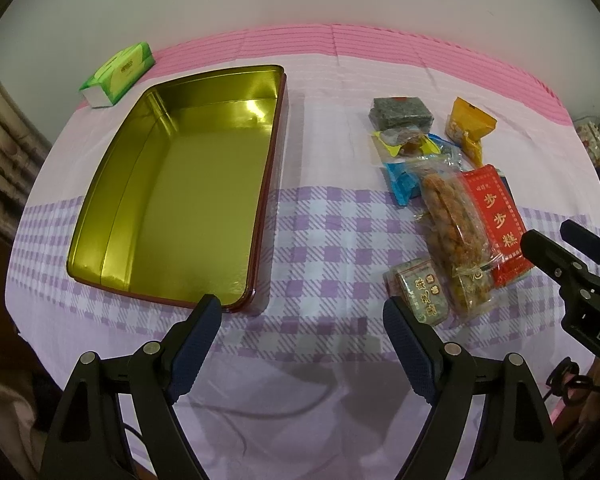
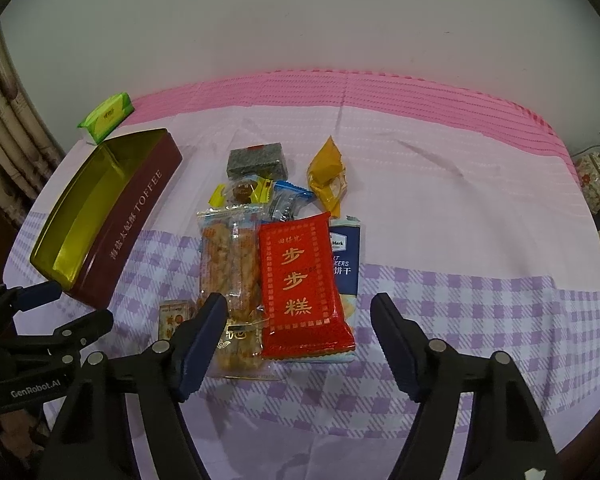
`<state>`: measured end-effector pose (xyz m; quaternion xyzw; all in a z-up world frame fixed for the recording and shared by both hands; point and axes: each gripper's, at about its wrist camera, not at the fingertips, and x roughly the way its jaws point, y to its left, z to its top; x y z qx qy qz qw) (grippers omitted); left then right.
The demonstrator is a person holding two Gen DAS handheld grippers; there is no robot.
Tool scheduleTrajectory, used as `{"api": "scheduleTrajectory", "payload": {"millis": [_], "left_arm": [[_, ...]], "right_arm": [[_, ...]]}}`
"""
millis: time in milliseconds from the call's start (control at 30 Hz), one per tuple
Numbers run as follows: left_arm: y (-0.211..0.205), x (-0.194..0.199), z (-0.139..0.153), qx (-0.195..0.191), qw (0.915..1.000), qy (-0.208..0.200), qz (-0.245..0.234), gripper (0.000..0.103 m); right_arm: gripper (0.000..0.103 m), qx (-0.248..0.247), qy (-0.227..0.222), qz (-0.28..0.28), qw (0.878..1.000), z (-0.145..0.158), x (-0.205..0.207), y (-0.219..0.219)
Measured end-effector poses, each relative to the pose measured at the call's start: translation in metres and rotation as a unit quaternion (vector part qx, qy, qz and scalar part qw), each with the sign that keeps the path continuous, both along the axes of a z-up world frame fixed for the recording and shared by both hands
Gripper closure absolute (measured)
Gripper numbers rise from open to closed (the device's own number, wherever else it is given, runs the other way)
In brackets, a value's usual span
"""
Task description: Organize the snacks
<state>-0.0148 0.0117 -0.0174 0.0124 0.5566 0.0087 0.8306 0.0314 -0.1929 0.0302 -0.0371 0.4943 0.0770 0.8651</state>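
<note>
An empty gold-lined tin (image 1: 172, 184) with maroon sides (image 2: 136, 232) lies on the checked cloth at the left. To its right is a heap of snacks: a red packet (image 2: 300, 280), a clear bag of orange fried sticks (image 2: 232, 264), a navy cracker pack (image 2: 346, 260), a yellow pouch (image 2: 328, 176), a grey-black block (image 2: 258, 160) and a small square pack (image 1: 418, 292). My right gripper (image 2: 299, 302) hangs open over the near end of the red packet, pads not pressing it. My left gripper (image 1: 302, 306) stands open over bare cloth beside the tin's near corner.
A green tissue pack (image 1: 120, 72) sits behind the tin near the wall. A blue wrapper (image 2: 290, 200) and a yellow-edged candy (image 2: 242, 192) lie mid-heap. Boxes and books (image 2: 596, 184) stand past the table's right edge. Bare cloth stretches right of the snacks.
</note>
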Motion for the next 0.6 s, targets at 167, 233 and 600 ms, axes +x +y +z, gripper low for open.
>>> {"api": "scheduleTrajectory", "payload": {"millis": [167, 233, 600], "left_arm": [[0.000, 0.000, 0.000, 0.000, 1.0000, 0.000, 0.001, 0.020], [0.001, 0.000, 0.000, -0.001, 1.0000, 0.002, 0.002, 0.020], [0.001, 0.000, -0.001, -0.001, 1.0000, 0.006, 0.005, 0.020]], "right_arm": [[0.036, -0.003, 0.004, 0.004, 1.000, -0.001, 0.000, 0.001], [0.040, -0.004, 0.007, 0.007, 1.000, -0.002, 0.001, 0.001], [0.050, -0.027, 0.032, 0.018, 0.999, -0.020, 0.016, -0.001]]}}
